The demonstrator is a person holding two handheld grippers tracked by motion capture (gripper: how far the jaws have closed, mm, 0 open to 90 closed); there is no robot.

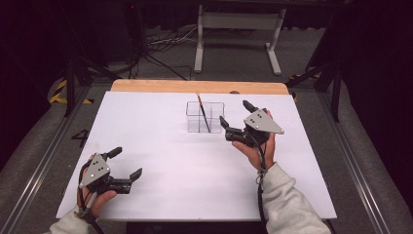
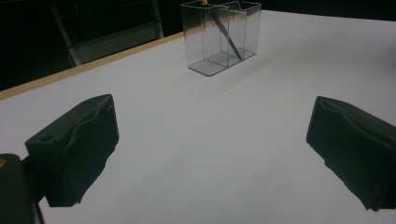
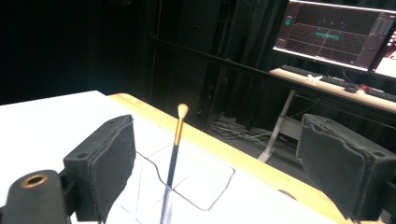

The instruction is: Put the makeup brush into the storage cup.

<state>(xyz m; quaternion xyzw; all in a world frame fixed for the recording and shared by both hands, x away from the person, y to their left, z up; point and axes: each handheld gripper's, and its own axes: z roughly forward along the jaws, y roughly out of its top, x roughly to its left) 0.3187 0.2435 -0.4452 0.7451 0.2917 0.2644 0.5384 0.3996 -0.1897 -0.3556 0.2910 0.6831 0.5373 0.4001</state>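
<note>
- Both grippers are spread wide with nothing between the jaws: right gripper (image 1: 236, 113) sits just beside the clear two-compartment holder (image 1: 205, 117), left gripper (image 1: 127, 163) hangs near the table's front-left corner, well apart from it.
- Makeup brush (image 1: 203, 113) stands tilted inside the holder, bristle tip up, poking over the rim. Can't tell which compartment its foot sits in.
- From my right gripper view the brush (image 3: 173, 149) shows between my jaws but farther off, untouched; the holder's (image 3: 201, 179) bottom is cut off there.
- White table (image 1: 160, 141) is otherwise bare; background is too dark to make out much beyond a monitor (image 3: 336, 35).
</note>
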